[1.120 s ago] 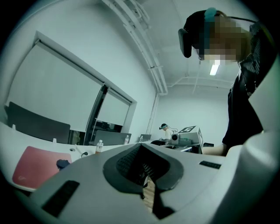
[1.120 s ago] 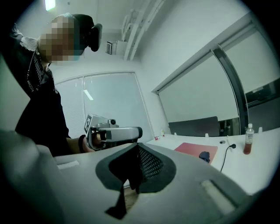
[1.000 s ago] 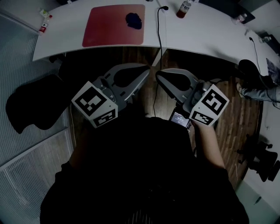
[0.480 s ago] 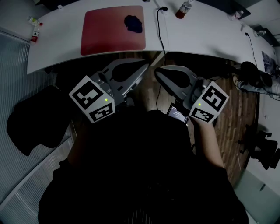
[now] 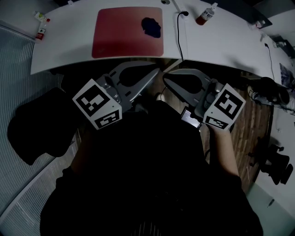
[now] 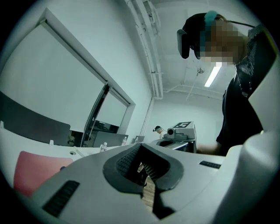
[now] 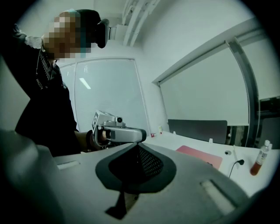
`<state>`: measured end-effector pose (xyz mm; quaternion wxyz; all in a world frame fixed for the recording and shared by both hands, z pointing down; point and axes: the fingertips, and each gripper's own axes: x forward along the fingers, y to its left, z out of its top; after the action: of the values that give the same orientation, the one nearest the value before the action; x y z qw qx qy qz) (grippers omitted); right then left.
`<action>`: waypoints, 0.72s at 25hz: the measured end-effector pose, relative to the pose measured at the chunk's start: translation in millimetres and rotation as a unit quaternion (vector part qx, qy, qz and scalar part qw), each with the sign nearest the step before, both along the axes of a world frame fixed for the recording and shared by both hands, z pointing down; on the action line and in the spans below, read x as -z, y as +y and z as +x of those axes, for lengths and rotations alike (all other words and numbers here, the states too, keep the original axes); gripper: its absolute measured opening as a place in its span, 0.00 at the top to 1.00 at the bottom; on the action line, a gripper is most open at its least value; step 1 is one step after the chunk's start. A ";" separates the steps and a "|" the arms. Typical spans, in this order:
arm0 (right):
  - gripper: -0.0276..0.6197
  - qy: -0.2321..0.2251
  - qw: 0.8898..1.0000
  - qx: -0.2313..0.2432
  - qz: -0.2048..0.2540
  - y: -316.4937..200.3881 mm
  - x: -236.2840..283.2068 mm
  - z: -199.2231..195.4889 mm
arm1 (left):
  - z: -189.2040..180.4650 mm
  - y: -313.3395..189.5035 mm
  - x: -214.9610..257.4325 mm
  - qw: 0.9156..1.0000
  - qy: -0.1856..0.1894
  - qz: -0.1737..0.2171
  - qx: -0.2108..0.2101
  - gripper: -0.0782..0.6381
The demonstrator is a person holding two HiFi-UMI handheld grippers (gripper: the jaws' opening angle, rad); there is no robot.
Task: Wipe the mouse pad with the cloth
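The jaws of the left gripper (image 5: pixel 156 72) are pressed together at their tips, and nothing is caught between them. The jaws of the right gripper (image 5: pixel 166 77) are likewise closed on nothing. No change in either pair is seen against the frames of a second ago.

The two grippers are held side by side, tips near each other, just short of the near edge of the white table (image 5: pixel 230 44) and above the wooden floor (image 5: pixel 258 124). A second ago a wider strip of dark floor was seen between the tips and that edge; the table is now shown closer to them.

The red mouse pad (image 5: pixel 124 32) is laid flat on the table beyond the left gripper. The dark blue cloth (image 5: pixel 152 26) is bunched on the pad's far right part, untouched by either gripper and lying where it was before.

A black cable (image 5: pixel 179 34) is run across the table just right of the pad, and a small bottle (image 5: pixel 206 14) is stood further right.
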<state>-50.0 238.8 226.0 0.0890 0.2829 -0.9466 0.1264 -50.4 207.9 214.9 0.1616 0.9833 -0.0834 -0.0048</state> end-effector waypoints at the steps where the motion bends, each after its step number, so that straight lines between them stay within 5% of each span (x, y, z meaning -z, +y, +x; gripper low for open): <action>1: 0.95 0.006 1.000 0.005 0.001 -2.7 -1.5 -0.7 | 0.3 -1.6 -1.7 1.000 -0.003 -0.001 0.001 0.88; 18: 0.95 0.006 0.999 0.048 0.000 -122.8 -3.8 45.9 | 53.8 -105.1 9.2 0.999 -0.025 0.026 0.009 0.88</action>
<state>-4.1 116.0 229.8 0.1009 0.2377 -0.9586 0.1200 3.4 102.8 205.7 0.1339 0.9862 -0.0959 0.0161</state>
